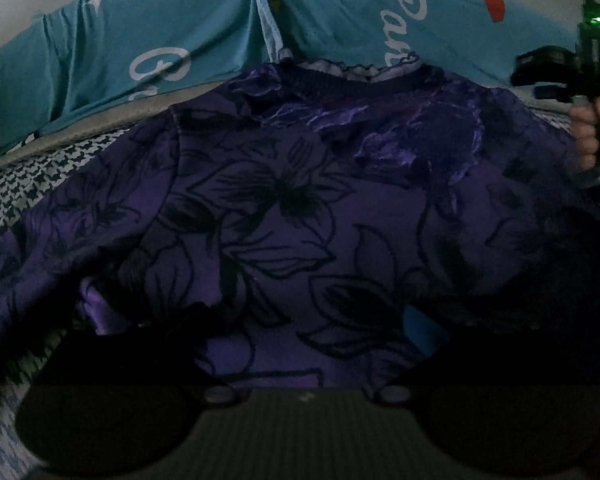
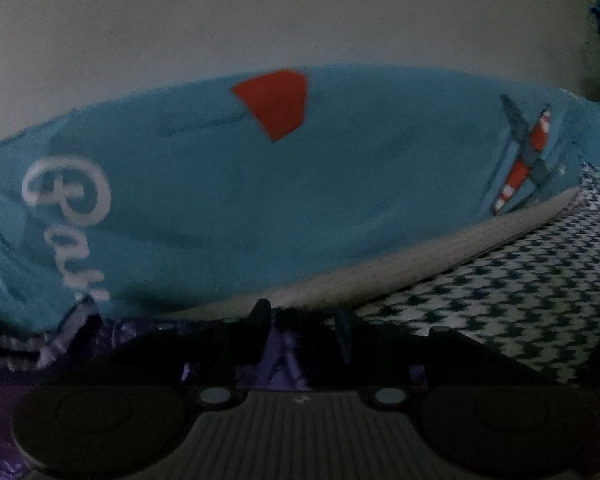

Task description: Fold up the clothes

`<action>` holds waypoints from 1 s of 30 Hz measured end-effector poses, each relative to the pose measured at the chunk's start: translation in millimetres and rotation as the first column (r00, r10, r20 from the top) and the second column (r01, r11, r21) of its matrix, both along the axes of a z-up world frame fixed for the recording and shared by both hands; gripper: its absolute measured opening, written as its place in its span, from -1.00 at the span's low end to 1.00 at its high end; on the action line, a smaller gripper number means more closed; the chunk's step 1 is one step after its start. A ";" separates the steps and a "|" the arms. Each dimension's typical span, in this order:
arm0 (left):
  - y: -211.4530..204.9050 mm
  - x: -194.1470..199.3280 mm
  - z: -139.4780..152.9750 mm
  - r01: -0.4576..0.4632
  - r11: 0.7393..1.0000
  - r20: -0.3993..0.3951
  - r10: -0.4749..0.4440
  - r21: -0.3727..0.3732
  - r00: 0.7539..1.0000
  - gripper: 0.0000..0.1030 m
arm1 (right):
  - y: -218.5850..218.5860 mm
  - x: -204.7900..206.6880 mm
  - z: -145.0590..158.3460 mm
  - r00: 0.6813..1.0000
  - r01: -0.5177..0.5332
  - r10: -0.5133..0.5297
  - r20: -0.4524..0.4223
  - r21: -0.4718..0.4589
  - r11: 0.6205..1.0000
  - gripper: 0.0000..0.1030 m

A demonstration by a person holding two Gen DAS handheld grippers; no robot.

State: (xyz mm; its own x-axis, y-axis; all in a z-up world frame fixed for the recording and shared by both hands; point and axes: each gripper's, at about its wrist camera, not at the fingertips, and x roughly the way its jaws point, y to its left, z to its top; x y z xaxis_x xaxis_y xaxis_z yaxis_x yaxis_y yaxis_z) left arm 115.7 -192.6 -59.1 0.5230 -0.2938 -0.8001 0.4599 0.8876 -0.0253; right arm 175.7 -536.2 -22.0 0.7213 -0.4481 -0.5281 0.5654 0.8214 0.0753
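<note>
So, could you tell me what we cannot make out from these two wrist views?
- Left wrist view: the left gripper's fingers are lost in shadow over the purple garment, so grip unclear.
- Right wrist view: the right gripper is dark and blurred; contact with the garment is unclear.
- Both views: the teal pillow's lettering is cut off.

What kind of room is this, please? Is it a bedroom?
Most likely a bedroom, with the clothes laid on a bed. Two blue pillows with white lettering lie against a plain wall, a houndstooth-pattern sheet covers the surface, and a purple floral garment is spread on it for folding.
</note>
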 end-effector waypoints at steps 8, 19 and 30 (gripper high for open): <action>-1.4 -5.0 2.5 0.007 1.000 0.004 -0.007 -0.015 1.000 1.00 | -46.0 -54.6 18.6 0.991 0.136 -0.136 -0.008 0.053 0.989 -0.33; -5.4 -11.6 4.4 0.023 1.000 0.015 -0.023 -0.015 1.000 1.00 | -121.1 -156.1 19.9 0.925 0.359 -0.381 0.015 0.300 0.884 -0.30; -12.3 -16.9 -2.4 0.051 0.998 0.030 -0.052 0.029 0.998 1.00 | -165.2 -190.8 -2.3 0.854 0.396 -0.515 0.075 0.548 0.737 -0.24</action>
